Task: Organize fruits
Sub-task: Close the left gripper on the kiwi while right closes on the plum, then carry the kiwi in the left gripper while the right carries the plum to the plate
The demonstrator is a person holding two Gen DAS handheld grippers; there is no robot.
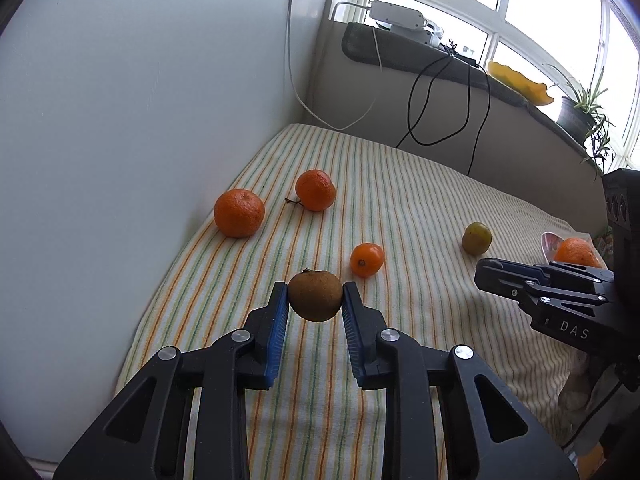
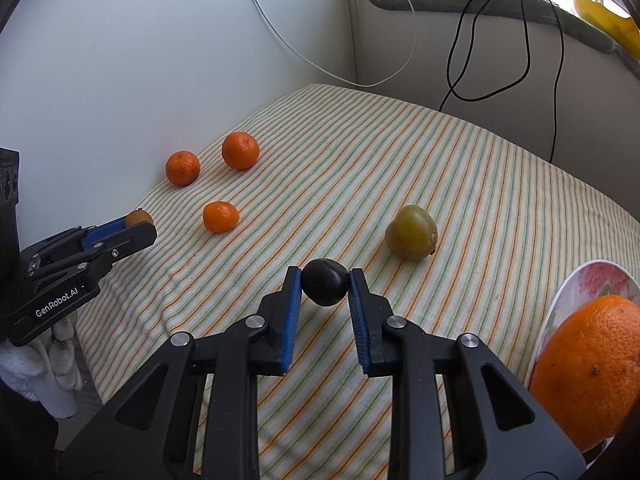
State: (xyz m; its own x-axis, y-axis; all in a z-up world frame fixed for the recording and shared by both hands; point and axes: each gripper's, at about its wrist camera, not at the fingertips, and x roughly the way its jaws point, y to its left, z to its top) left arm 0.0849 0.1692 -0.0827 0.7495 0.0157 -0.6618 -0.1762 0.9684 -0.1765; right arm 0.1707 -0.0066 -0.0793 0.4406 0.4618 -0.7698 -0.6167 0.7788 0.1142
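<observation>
On the striped green-and-orange cloth (image 2: 440, 168), sorting looks barely started. At 9 o'clock in the right wrist view, the left gripper (image 1: 315, 298) is clamped on a brown fuzzy kiwi-like fruit (image 1: 315, 296). Three loose orange mandarins (image 2: 183, 168) (image 2: 240, 150) (image 2: 220, 217) sit around 10–11 o'clock. Centre, the right gripper (image 2: 325, 289) is closed on a small dark round plum-like fruit (image 2: 325, 287). A yellow-green fruit (image 2: 411, 233) lies loose at 1 o'clock. At 4 o'clock a floral white plate (image 2: 576, 284) holds one large orange (image 2: 596, 368). My read: one placed, two in hand, four left.
</observation>
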